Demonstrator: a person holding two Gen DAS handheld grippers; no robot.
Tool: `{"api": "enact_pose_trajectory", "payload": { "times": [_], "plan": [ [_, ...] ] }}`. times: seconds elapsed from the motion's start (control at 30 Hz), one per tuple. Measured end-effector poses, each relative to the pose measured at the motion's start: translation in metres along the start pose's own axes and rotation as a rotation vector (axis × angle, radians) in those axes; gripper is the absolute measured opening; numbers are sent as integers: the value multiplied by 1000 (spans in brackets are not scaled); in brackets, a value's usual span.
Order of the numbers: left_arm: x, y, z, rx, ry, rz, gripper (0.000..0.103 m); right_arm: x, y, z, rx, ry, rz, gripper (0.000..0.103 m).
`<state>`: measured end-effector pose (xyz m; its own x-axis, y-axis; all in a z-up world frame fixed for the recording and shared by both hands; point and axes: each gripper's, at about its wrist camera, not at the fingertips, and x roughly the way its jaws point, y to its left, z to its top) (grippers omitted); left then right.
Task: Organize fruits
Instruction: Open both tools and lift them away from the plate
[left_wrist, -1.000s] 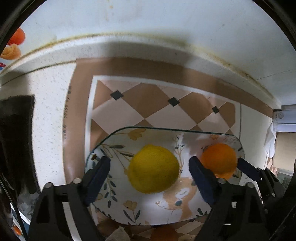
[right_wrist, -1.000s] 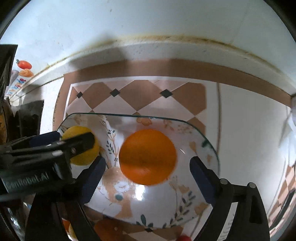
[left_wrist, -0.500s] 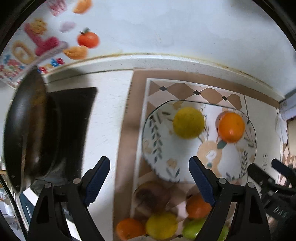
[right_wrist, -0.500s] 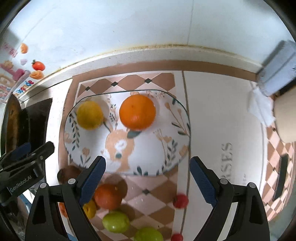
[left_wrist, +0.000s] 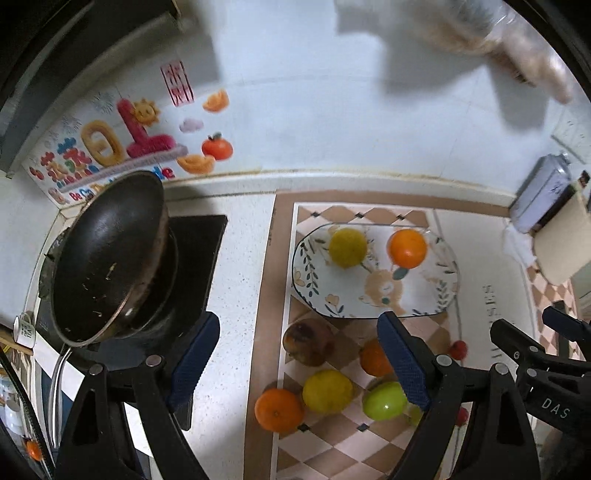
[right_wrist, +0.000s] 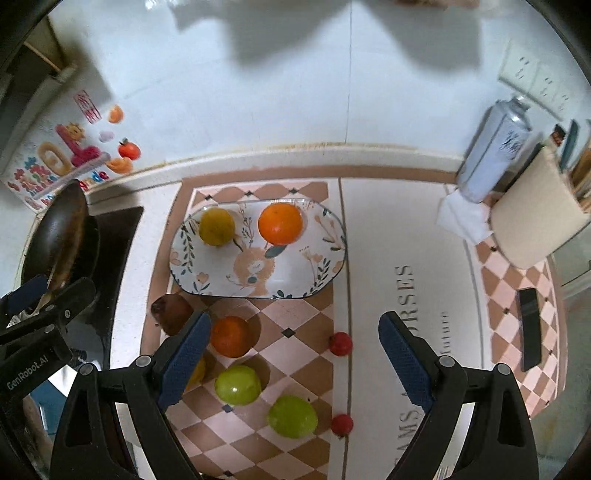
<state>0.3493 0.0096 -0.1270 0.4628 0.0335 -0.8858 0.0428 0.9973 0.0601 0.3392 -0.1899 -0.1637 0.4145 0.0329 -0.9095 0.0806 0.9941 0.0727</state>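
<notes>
A floral oval plate (right_wrist: 295, 284) (left_wrist: 325, 302) lies on a checkered mat and holds a yellow lemon (right_wrist: 217, 226) (left_wrist: 347, 246) and an orange (right_wrist: 280, 223) (left_wrist: 407, 248). In front of it lie a brown fruit (right_wrist: 170, 313), an orange (right_wrist: 231, 336), two green fruits (right_wrist: 237, 384) (right_wrist: 292, 416) and two small red fruits (right_wrist: 340, 343). The left view also shows a yellow fruit (left_wrist: 327, 390) and another orange (left_wrist: 277, 410). My left gripper (left_wrist: 299, 365) and right gripper (right_wrist: 291, 360) are both open, empty and held high above the loose fruit.
A dark wok (left_wrist: 107, 254) sits on a black stove at the left. A spray can (right_wrist: 495, 147), white tissue (right_wrist: 463, 218) and a beige box (right_wrist: 535, 218) stand at the right. A black phone-like slab (right_wrist: 530, 328) lies on the right mat. The tiled wall is behind.
Both grippers have pulled back and up from the plate, leaving the lemon and the orange on it. The loose fruit in front has come into view.
</notes>
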Motion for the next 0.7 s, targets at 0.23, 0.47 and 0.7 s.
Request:
{"api": "enact_pose_trajectory", "payload": {
  "times": [0.23, 0.47, 0.7],
  "plan": [
    [-49, 0, -13, 6, -77, -27, 87, -58, 1, -18, 1, -84, 19, 94],
    [-76, 6, -24, -17, -106, -62, 87, -77, 2, -34, 23, -101, 68, 94],
    [-37, 34, -43, -63, 17, -25, 101, 9, -12, -63, 48, 136, 85, 94]
  ]
}}
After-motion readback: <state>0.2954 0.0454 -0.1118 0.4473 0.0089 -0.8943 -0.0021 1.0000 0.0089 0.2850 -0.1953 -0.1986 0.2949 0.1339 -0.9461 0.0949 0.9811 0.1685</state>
